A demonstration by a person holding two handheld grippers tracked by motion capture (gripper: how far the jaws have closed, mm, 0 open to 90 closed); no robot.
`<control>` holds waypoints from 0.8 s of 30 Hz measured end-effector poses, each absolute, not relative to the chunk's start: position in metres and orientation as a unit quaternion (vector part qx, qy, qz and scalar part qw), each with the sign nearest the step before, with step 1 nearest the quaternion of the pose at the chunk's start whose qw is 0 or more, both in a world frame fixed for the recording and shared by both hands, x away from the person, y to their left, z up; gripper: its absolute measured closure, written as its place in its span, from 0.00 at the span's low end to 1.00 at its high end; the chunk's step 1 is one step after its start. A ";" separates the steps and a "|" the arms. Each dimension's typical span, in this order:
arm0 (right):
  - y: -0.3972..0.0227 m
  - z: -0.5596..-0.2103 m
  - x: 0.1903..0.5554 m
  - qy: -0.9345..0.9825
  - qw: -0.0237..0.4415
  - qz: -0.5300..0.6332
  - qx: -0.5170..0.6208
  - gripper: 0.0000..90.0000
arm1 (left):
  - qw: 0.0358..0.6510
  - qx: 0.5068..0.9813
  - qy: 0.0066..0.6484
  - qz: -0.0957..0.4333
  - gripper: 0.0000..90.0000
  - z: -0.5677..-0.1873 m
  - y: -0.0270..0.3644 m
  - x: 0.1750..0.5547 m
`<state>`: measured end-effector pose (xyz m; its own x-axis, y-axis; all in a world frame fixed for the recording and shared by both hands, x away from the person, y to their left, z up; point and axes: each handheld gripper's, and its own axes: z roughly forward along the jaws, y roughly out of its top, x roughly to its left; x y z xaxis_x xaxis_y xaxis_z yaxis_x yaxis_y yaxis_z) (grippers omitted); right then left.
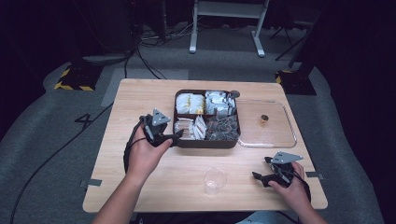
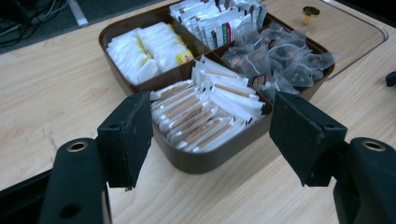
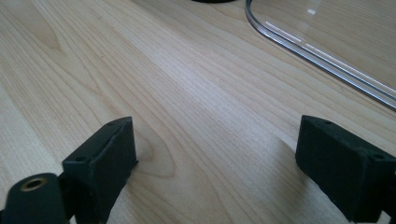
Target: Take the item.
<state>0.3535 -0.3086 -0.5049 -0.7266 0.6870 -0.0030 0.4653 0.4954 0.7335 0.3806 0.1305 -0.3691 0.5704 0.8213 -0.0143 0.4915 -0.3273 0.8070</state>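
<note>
Overhead, a pale wooden desk [image 1: 140,186] stands on grey carpet in a dark room, with cables trailing across the floor and a white frame at the back. The left gripper [image 2: 212,135] has its jaws spread wide and empty, just short of a brown tray [image 2: 210,161] split into four compartments. Straight ahead, between the jaws, lies the nearest compartment, packed with white stick packets [image 2: 205,114]. Beyond it are white and yellow sachets [image 2: 144,49], printed packets [image 2: 217,21] and clear pouches [image 2: 280,58]; the print is too small to read. A clear lid [image 1: 268,126] lies flat beside the tray, holding a small brown object [image 1: 264,120] too tiny to identify. The right gripper [image 3: 215,161] also has jaws wide apart and empty, over bare wood, with the lid's edge cut off ahead. A clear cup [image 1: 215,179] stands between the two grippers.
</note>
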 end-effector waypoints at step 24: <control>-0.306 -0.505 0.357 0.853 0.148 0.372 0.335 0.14 | 0.414 0.778 0.425 0.209 0.38 -0.366 0.096 0.451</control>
